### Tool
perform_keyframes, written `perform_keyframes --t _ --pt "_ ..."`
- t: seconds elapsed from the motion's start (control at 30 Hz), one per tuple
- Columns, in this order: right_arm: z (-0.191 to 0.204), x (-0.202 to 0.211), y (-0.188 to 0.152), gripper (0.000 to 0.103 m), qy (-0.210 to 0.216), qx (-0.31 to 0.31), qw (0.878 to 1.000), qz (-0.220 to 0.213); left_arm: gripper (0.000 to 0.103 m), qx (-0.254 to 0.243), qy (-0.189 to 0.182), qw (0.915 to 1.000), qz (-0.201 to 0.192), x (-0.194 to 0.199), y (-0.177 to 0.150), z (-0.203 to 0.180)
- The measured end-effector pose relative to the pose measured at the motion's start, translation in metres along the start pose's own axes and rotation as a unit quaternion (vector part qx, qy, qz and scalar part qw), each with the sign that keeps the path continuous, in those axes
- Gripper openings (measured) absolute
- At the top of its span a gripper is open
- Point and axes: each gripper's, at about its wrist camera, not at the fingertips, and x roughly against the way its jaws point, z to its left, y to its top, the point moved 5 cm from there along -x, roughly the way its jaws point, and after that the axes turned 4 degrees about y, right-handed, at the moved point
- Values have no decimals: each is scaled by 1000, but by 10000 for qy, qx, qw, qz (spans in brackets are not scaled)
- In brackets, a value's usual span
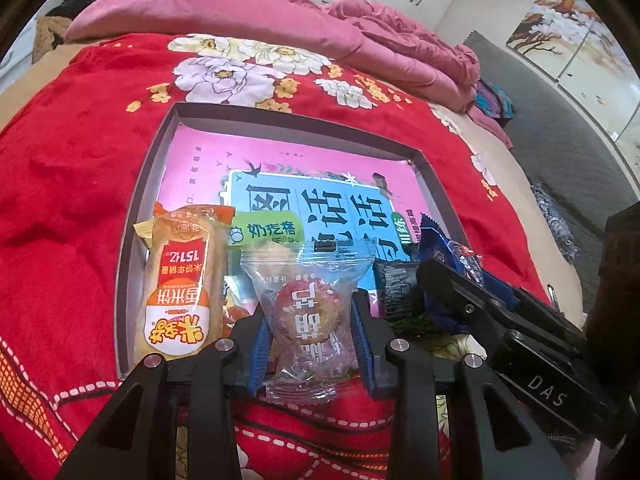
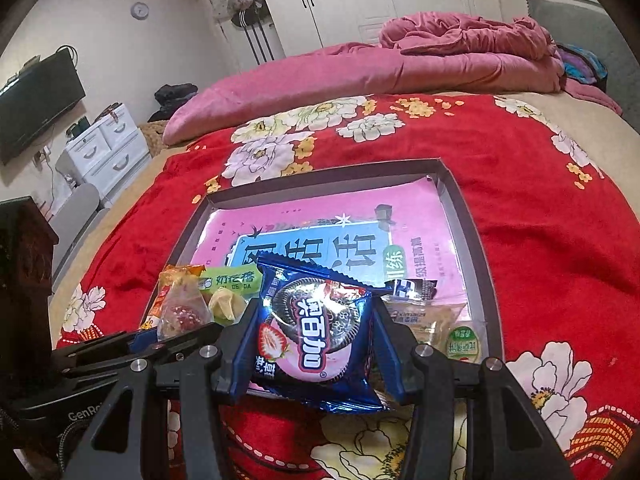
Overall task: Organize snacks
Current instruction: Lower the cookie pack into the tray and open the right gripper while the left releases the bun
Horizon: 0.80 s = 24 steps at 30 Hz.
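A grey shallow tray [image 1: 132, 216] [image 2: 474, 240] with a pink book inside lies on the red floral blanket. My left gripper [image 1: 310, 320] is shut on a clear-wrapped round red pastry [image 1: 308, 304] above the tray's near edge. My right gripper [image 2: 312, 340] is shut on a blue cookie packet [image 2: 316, 332], also over the near edge. In the tray lie an orange rice-cracker pack [image 1: 180, 280], a green candy pack [image 1: 266, 232] [image 2: 232, 280] and a black packet [image 1: 394, 284]. The right gripper with the blue packet shows in the left view [image 1: 452, 280]; the left gripper with the pastry shows in the right view [image 2: 176, 320].
A pink quilt [image 2: 400, 64] is piled at the far side of the bed. More clear and green snack packs [image 2: 444, 320] lie at the tray's near right corner. A white drawer unit [image 2: 104, 148] and TV [image 2: 36, 96] stand at left.
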Motion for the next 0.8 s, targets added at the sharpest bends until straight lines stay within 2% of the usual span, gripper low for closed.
perform_keyframes --t 0.8 --pt "0 -19 -3 52 34 -21 9998 171 38 155 -106 9996 187 -8 -1 7"
